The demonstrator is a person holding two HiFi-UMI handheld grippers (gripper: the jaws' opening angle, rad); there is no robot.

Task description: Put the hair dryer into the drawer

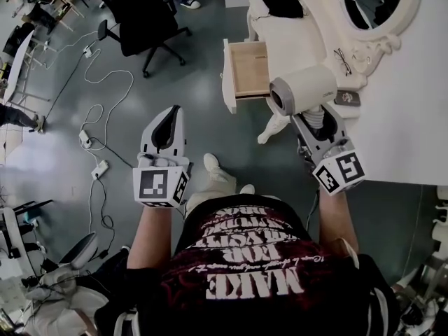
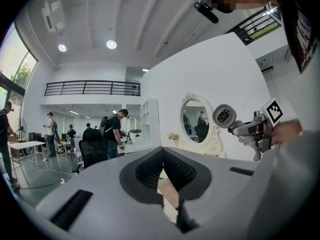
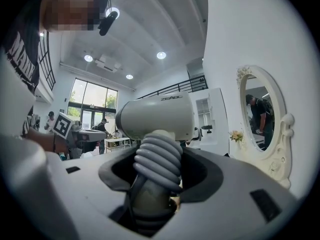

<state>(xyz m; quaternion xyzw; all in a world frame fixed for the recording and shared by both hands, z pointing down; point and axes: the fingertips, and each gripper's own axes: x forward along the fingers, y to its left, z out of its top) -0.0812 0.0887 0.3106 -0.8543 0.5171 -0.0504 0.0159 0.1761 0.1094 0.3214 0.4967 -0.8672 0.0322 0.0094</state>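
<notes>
down on the grey floor (image 1: 203,110), at the right of the head view, stands the white dressing table (image 1: 413,110). its oval mirror (image 1: 381,5) sits at the top edge. its wooden drawer (image 1: 248,68) is pulled out, bare bottom showing.

only this top-down view gives the drawer whole. the left gripper view catches just a sliver of its wood through the slit under its own fingertips. the right gripper view is filled by the dryer instead.

the hair dryer (image 1: 302,91) is up in the air, just beside the drawer's front corner and over the table's edge. its barrel lies level, with the round grey end turned toward the person's left. from the left gripper view that round end is seen nearly head-on, out at the side against the white wall.

now the right gripper view shows what the head view hides: the ribbed grey handle (image 3: 157,164) sits squarely between the jaws. the right gripper (image 3: 159,176) is clamped on it, jaws held partway apart by the handle, with the barrel riding above.

the left gripper (image 1: 168,126) hangs level over the floor, well apart from the drawer. its jaws are together with nothing between them. a pair of glasses (image 1: 343,60) lies on the tabletop near the mirror's base.
</notes>
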